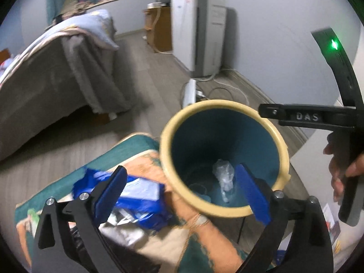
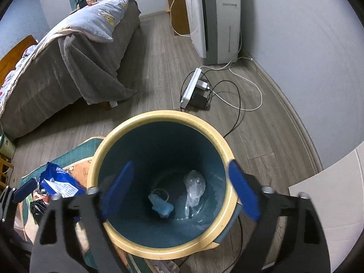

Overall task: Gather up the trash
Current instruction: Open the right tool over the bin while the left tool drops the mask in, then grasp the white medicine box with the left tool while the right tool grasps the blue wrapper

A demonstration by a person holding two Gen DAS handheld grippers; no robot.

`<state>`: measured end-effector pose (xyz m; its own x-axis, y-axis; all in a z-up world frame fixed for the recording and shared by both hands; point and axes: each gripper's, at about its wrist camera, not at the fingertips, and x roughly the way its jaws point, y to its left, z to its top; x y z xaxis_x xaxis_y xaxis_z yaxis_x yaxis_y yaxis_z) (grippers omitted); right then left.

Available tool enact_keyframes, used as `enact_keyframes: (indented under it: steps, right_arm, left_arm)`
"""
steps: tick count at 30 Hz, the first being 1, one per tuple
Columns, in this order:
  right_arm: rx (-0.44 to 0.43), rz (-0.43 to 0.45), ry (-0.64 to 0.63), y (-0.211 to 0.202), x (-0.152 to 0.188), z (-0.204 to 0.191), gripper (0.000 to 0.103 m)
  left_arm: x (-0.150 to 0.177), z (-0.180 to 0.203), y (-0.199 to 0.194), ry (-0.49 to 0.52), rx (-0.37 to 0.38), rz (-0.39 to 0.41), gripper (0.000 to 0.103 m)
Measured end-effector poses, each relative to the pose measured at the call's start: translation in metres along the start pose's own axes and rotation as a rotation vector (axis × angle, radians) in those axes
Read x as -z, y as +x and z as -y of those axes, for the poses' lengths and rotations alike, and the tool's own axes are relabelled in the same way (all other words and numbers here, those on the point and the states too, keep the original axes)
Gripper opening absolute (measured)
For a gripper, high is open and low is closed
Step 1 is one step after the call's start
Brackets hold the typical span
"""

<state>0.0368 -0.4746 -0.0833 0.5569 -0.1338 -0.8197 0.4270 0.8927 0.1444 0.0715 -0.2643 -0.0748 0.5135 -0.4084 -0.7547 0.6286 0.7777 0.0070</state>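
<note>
Ahead and to the left of the claw stands a bed draped in a grey blanket on a grey wood-plank floor. Straight ahead, a tall white appliance and a small wooden cabinet sit against a pale wall. A power strip with tangled cables lies on the floor between.

The left wrist view is motion-blurred, so print on the blue wrapper is unreadable, the bin's near rim hides behind gripper fingers, and the bed runs off left.

"DAS" on right claw arm (wrapper print perhaps illegible).
</note>
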Motion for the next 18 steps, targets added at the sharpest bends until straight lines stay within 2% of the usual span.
enact_keyframes:
  steps: [1, 6, 9, 14, 18]
  right_arm:
    - [-0.004, 0.002, -0.004, -0.001, 0.000, -0.003, 0.096]
    - [-0.013, 0.004, -0.056, -0.003, -0.001, -0.025, 0.097]
    - [-0.032, 0.004, -0.092, -0.007, 0.000, -0.043, 0.097]
    - [-0.078, 0.027, -0.151, -0.017, 0.002, -0.078, 0.097]
    - [-0.119, 0.032, -0.256, -0.024, 0.010, -0.119, 0.097]
  left_arm:
    - [0.001, -0.004, -0.005, -0.010, -0.012, 0.002, 0.096]
    - [0.011, -0.030, -0.047, -0.060, -0.072, 0.033, 0.098]
    - [0.018, -0.055, -0.071, -0.087, -0.141, 0.033, 0.098]
    - [0.032, -0.103, -0.112, -0.166, -0.302, 0.016, 0.098]
    - [0.050, -0.140, -0.141, -0.260, -0.371, -0.009, 0.098]
